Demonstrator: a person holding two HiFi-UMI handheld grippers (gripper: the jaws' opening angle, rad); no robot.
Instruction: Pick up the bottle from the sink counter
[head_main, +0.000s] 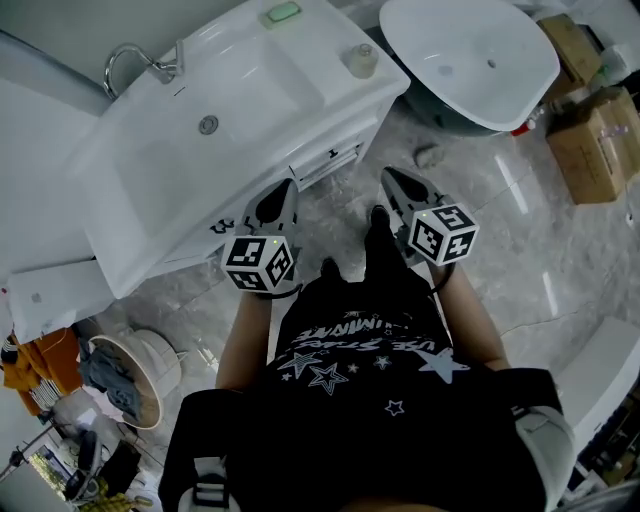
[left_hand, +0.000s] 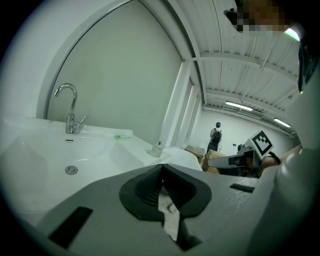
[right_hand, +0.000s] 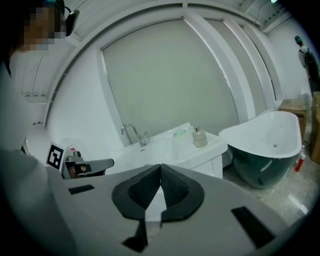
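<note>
The bottle (head_main: 361, 60) is small and pale with a round cap. It stands upright on the right end of the white sink counter (head_main: 330, 95). It shows small in the left gripper view (left_hand: 157, 149) and clearer in the right gripper view (right_hand: 199, 137). My left gripper (head_main: 288, 186) is held in front of the counter's cabinet, jaws shut with nothing between them (left_hand: 161, 167). My right gripper (head_main: 388, 174) hangs over the floor to the right of it, short of the bottle, and is also shut and empty (right_hand: 160, 167).
A faucet (head_main: 135, 60) and basin drain (head_main: 208, 124) sit left on the counter, with a green soap bar (head_main: 282, 12) at the back. A white bathtub (head_main: 470, 60) stands right of the counter, with cardboard boxes (head_main: 590, 140) beyond it. A bin (head_main: 130, 375) sits at lower left.
</note>
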